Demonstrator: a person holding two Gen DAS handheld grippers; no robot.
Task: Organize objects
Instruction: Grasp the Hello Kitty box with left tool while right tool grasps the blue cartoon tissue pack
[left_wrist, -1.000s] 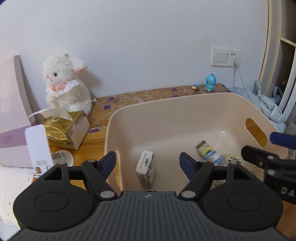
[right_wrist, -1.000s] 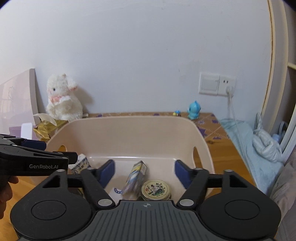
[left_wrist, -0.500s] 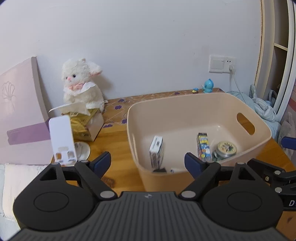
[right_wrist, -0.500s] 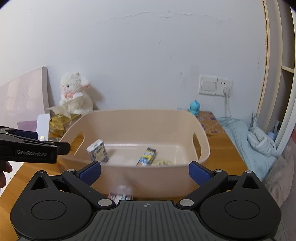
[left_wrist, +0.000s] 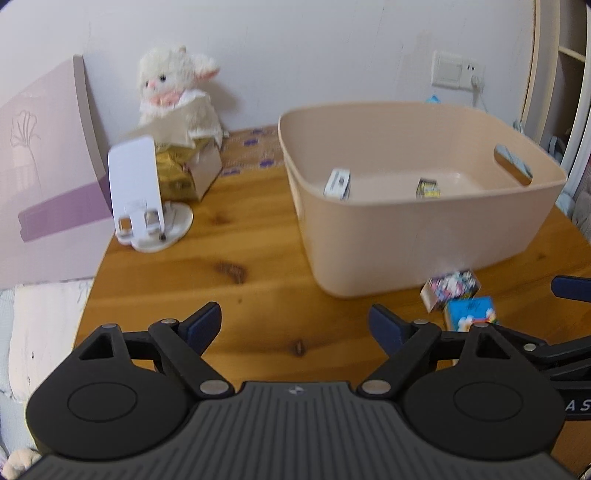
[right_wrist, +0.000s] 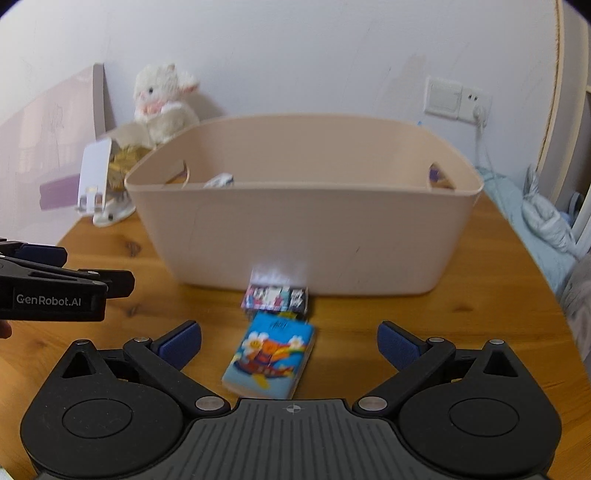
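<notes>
A beige plastic tub (left_wrist: 424, 236) (right_wrist: 303, 240) stands on the wooden table. Inside it I see a white carton (left_wrist: 337, 183) and a yellow-blue carton (left_wrist: 426, 187). In front of the tub lie a small multicoloured box (right_wrist: 275, 297) (left_wrist: 451, 287) and a blue cartoon-printed box (right_wrist: 269, 356) (left_wrist: 470, 313). My right gripper (right_wrist: 290, 341) is open and empty, low over the table, with the blue box between its fingers. My left gripper (left_wrist: 295, 326) is open and empty over bare table, left of the boxes.
A white phone stand (left_wrist: 138, 192), a gold tissue box (left_wrist: 184, 173) and a white plush toy (left_wrist: 177, 92) stand left of the tub. A pink board (left_wrist: 44, 166) leans at far left. Bedding (right_wrist: 546, 229) lies past the table's right edge.
Both grippers have pulled back and down from over the tub to the table in front of it. The two boxes on the table have come into view.
</notes>
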